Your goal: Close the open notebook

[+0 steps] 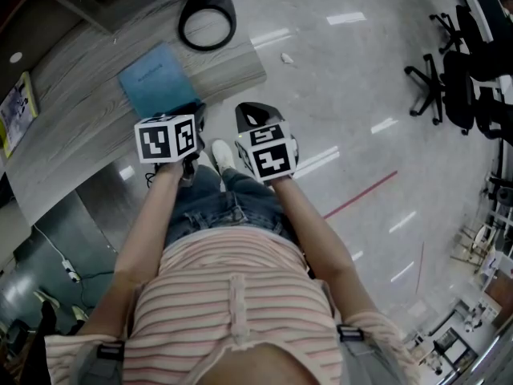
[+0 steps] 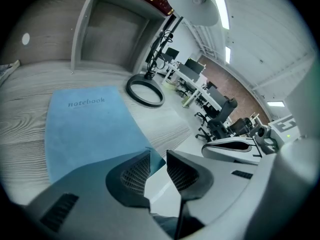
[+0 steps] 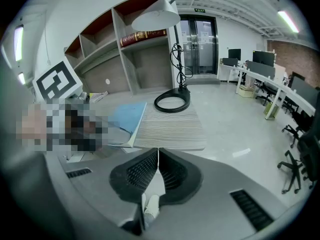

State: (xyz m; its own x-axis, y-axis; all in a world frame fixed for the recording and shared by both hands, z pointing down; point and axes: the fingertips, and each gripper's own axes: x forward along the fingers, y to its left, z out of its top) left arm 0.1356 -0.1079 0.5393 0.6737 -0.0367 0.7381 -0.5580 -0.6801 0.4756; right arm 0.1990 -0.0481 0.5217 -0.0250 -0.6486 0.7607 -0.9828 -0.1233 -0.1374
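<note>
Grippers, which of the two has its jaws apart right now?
The left gripper: a clear gap shows between its jaws, pressing on nothing. The right gripper has its jaws shut together.

Grey wood-grain bench (image 1: 72, 111), 10 o'clock; ring-based desk lamp (image 1: 205, 47), 12 o'clock; glossy grey floor (image 1: 361, 95) with red line (image 1: 361, 195); black office chairs (image 1: 449, 87), 2 o'clock; open shelving (image 3: 100, 51); ceiling strip lights (image 3: 287, 19).

Striped top (image 1: 240, 311) and blue jeans (image 1: 228, 203)
Pink and white stripes; the grey left gripper (image 2: 158, 156) and right gripper (image 3: 158, 151) carry black-and-white marker cubes (image 1: 167, 139) (image 1: 271, 152).
</note>
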